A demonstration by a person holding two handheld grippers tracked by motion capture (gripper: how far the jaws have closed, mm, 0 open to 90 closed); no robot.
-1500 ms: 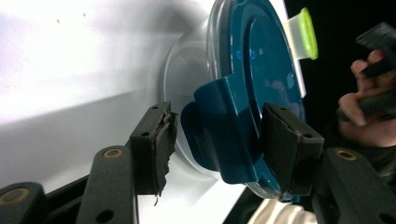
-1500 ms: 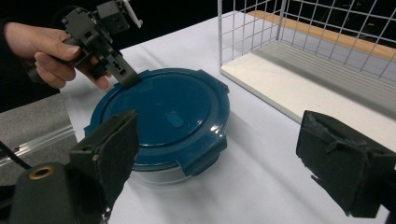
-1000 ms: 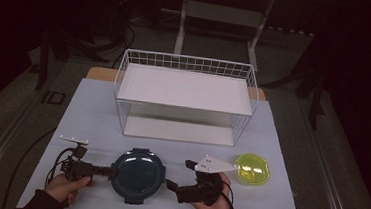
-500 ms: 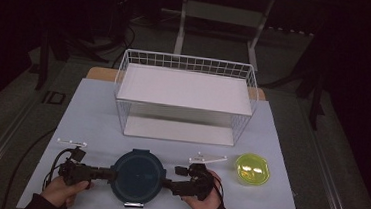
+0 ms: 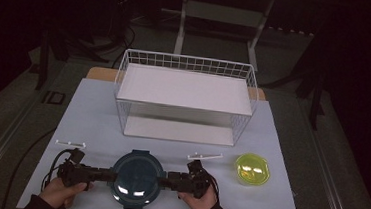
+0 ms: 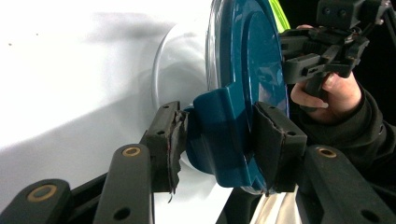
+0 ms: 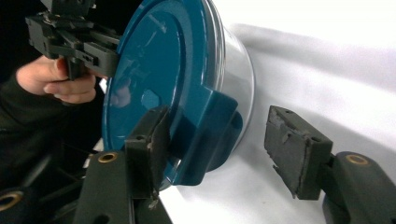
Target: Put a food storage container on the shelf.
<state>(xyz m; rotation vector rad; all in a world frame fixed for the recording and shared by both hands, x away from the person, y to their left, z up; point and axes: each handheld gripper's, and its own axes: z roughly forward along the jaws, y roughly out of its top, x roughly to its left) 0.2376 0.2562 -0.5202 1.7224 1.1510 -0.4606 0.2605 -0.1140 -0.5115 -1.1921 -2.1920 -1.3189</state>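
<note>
A lidded container with a blue lid is seen at the table's near edge. One side clip is clamped by the left gripper; the opposite clip lies between the right gripper's jaws, which have just been closing, one pad touching, the other apart.

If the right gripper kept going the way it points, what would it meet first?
The right gripper would meet the blue lid of the round container: its latch tab already sits between the closing jaws, one pad apparently touching.
</note>
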